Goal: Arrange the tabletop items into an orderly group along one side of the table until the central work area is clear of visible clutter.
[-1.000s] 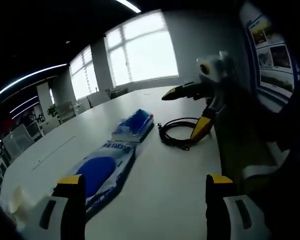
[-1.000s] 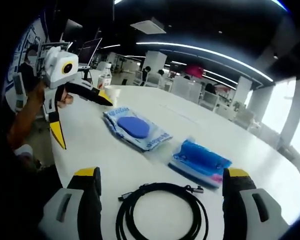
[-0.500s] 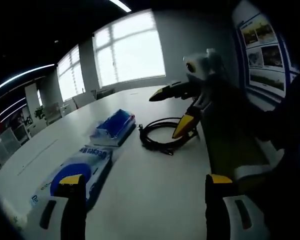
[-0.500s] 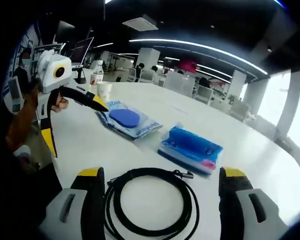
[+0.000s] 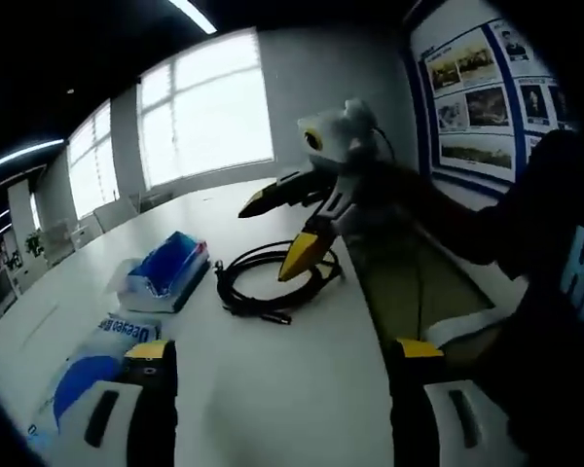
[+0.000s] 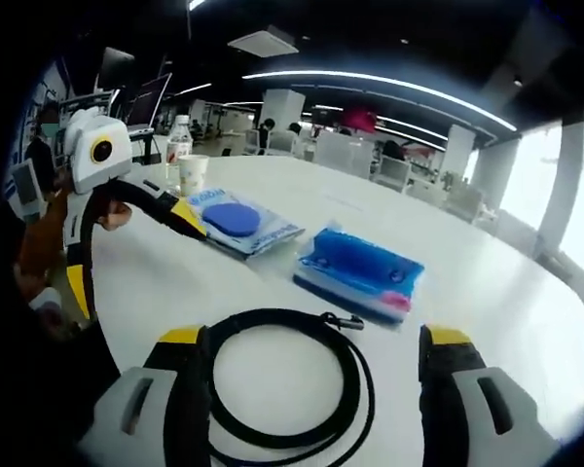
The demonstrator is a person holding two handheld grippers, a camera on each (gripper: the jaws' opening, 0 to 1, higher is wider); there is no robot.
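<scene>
Black coiled cable lies on the white table near its edge, between the spread jaws of the right claw, which grips nothing. Beyond the cable rest a blue wipes pack and a flat white-and-blue pouch, with a paper cup and a bottle farther along the same edge. Left claw, jaws wide apart and empty, is above the table beside the pouch; the right claw hovers over the cable.
</scene>
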